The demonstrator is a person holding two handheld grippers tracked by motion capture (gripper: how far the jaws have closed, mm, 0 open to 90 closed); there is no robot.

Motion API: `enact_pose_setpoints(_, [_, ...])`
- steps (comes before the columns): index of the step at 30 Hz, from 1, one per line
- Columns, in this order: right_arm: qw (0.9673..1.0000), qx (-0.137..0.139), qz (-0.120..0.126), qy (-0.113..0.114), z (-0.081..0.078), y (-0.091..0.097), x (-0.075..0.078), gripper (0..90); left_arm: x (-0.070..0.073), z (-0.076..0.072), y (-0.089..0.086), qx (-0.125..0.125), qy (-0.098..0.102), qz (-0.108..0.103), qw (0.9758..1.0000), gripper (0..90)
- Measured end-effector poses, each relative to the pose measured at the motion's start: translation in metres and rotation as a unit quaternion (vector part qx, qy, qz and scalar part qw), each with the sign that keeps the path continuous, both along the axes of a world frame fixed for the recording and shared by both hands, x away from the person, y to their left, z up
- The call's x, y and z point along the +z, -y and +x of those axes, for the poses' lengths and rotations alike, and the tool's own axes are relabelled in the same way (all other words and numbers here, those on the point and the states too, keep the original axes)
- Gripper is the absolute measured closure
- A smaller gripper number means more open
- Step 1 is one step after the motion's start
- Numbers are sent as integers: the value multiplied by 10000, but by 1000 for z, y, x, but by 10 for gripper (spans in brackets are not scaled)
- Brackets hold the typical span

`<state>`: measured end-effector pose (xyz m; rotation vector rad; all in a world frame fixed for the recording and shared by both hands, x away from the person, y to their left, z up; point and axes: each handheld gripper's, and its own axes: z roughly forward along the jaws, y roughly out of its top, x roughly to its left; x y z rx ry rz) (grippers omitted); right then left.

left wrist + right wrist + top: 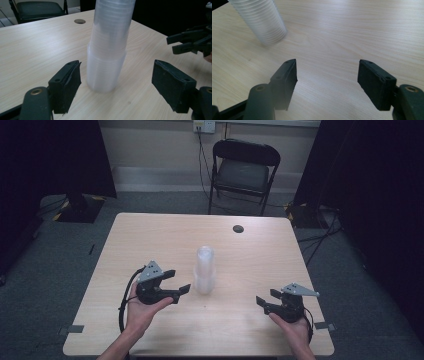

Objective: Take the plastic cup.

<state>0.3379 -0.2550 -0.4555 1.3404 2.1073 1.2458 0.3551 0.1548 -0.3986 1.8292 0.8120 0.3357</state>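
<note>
A stack of clear plastic cups (pixel 205 270) stood upright near the middle of the light wooden desk (pixel 150 235), its lower cups forming a wider base than the column above. The left tool (pixel 181 282), held in the person's left hand (pixel 142 312), pointed toward the stack from the left and lay just beside it; its jaws stood wide apart and held nothing. In the left gripper view the stack (pixel 108 47) appeared beyond and between the two black pads (pixel 67 85), which did not touch it, while the right tool (pixel 186 42) showed farther off at the upper right edge. The right tool (pixel 265 301), held in the right hand (pixel 295 330) near the desk's front right corner, was well apart from the stack and pointed toward it; its jaws were likewise spread wide and empty. In the right gripper view the stack (pixel 262 20) lay at the upper left, tilted by the camera's angle, with bare wood grain (pixel 352 32) between the pads. A dark round hole (pixel 238 228) marked the desk's far side. A black folding chair (pixel 243 170) stood beyond the desk against the wall.
</note>
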Motion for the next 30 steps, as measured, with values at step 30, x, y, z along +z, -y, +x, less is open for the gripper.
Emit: enact_pose_setpoints(30, [9998, 6, -220, 0, 0, -4, -4, 280, 16, 60, 49, -152, 422, 83, 9990, 229])
